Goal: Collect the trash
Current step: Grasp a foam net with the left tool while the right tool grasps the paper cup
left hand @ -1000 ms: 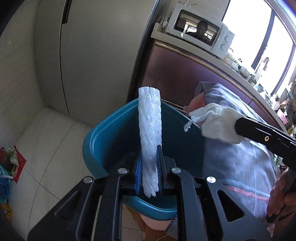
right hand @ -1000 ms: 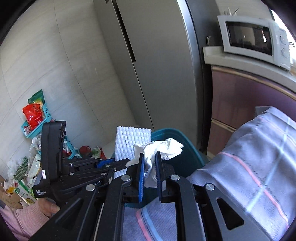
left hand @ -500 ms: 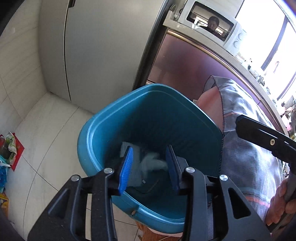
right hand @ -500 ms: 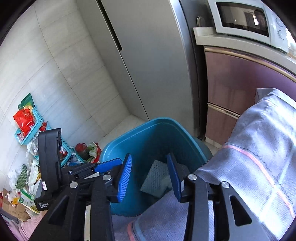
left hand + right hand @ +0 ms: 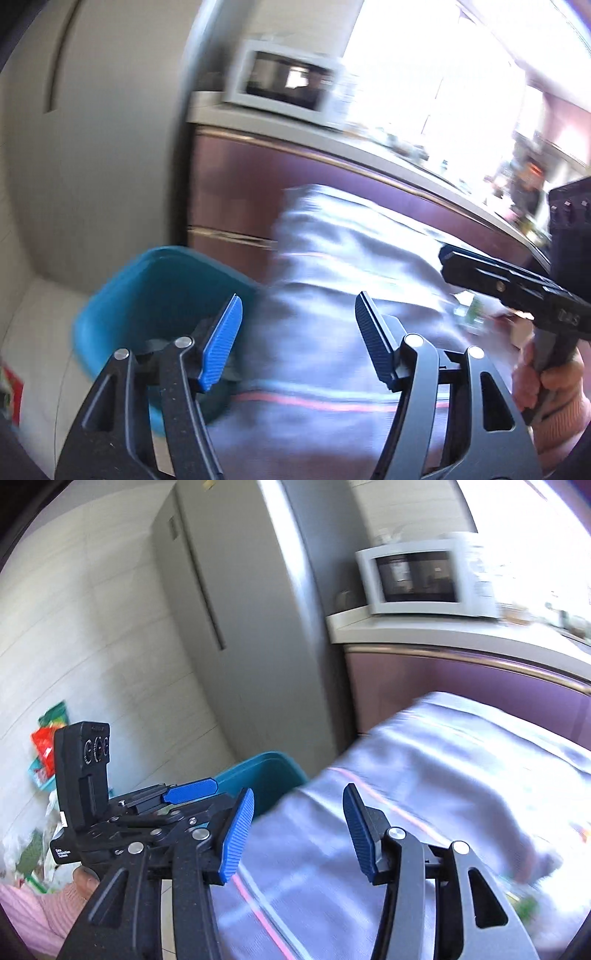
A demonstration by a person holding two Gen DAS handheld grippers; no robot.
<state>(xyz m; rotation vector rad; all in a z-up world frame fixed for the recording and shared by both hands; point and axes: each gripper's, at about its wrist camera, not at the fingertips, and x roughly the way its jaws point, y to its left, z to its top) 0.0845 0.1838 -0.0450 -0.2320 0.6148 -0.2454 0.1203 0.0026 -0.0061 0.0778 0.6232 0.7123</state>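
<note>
Grey striped tablecloth (image 5: 332, 295) beside fridge (image 5: 236, 627)

The right gripper (image 5: 298, 829) hangs with jaws spread and nothing between them over a grey striped cloth (image 5: 424, 775), the left gripper (image 5: 147, 812) and a blue bin (image 5: 273, 775) beside it, a microwave (image 5: 421, 578) beyond.

Your left wrist view looks forward between its own spread fingers (image 5: 221, 341), close above the grey striped cloth (image 5: 332, 295), with the teal bin (image 5: 147, 291) at lower left. Your right wrist view faces the same way from beside it, with the left gripper (image 5: 190, 792) at its lower left. Both views share the cloth, bin, microwave (image 5: 424, 579), purple cabinet (image 5: 236, 184) and refrigerator (image 5: 240, 609). Both are blurred.
</note>
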